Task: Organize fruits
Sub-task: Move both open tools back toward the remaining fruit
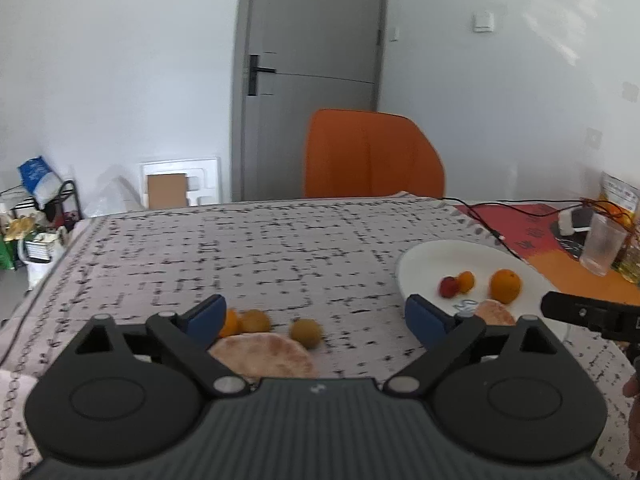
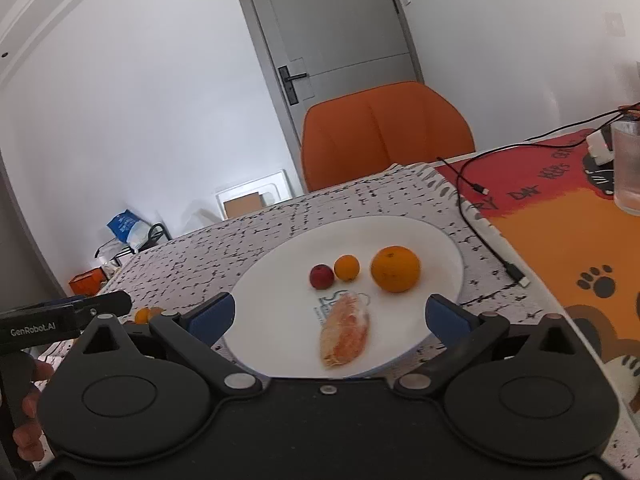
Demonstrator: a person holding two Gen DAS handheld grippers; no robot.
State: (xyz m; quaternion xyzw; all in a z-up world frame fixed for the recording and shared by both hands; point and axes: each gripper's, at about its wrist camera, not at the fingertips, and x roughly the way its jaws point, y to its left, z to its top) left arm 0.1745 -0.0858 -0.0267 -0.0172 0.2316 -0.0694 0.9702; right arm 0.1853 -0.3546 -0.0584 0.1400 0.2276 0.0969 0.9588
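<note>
Right wrist: plate (image 2: 436, 240), black cable (image 2: 480, 236) beside, glass (image 2: 628, 168) near.

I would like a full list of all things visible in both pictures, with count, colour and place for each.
plate: 1, white, on the patterned cloth
orange: 1, orange, on the plate, right
small orange fruit: 1, on the plate, middle
red fruit: 1, on the plate, left
wrapped segment: 1, pink-orange, on the plate, near edge
loose fruits: 3 small, yellow-orange, on the cloth left of the plate
peeled piece: 1, pinkish, on the cloth by the loose fruits
cloth: 1, white with black marks, on the table
mat: 1, red and orange, right
cable: 1, black, across cloth and mat
glass: 1, clear, on the mat
chair: 1, orange, behind the table
door: 1, grey
left gripper: open, empty
right gripper: open, empty
</note>
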